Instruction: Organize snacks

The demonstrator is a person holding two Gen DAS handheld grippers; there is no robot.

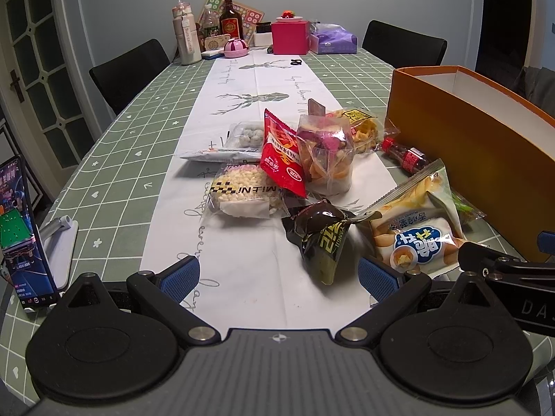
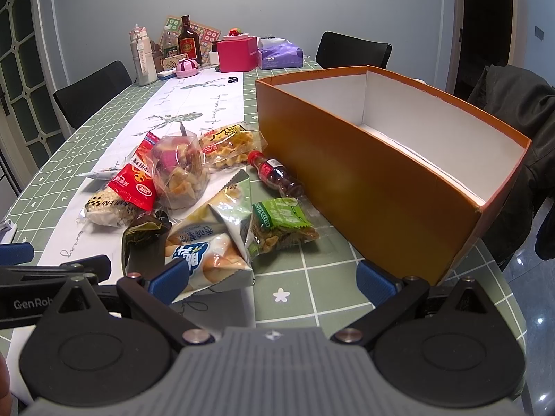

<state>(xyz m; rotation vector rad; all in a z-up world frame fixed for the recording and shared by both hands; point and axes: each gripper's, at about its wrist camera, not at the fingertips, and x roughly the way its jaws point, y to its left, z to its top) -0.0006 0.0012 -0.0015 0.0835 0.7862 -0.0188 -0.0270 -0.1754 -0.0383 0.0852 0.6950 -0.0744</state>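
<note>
A pile of snacks lies on the table beside an open orange box (image 2: 381,180), also in the left wrist view (image 1: 468,145); its visible inside is bare. The pile holds a red packet (image 1: 281,152), a clear bag of colored chips (image 1: 326,152), a Milini rice bar (image 1: 242,192), a dark wrapped snack (image 1: 322,232), a white potato-snack bag (image 1: 416,228) (image 2: 211,239), a green nut packet (image 2: 281,225), a waffle bag (image 2: 232,145) and a small cola-shaped bottle (image 2: 277,175). My left gripper (image 1: 279,277) is open, just short of the dark snack. My right gripper (image 2: 274,277) is open and empty; its left finger overlaps the white bag's corner.
A phone on a stand (image 1: 20,235) is at the left table edge. Bottles, a pink box (image 1: 289,36) and a tissue pack (image 1: 334,40) crowd the far end. Black chairs (image 1: 131,72) flank the table. A dark jacket (image 2: 520,131) hangs right of the box.
</note>
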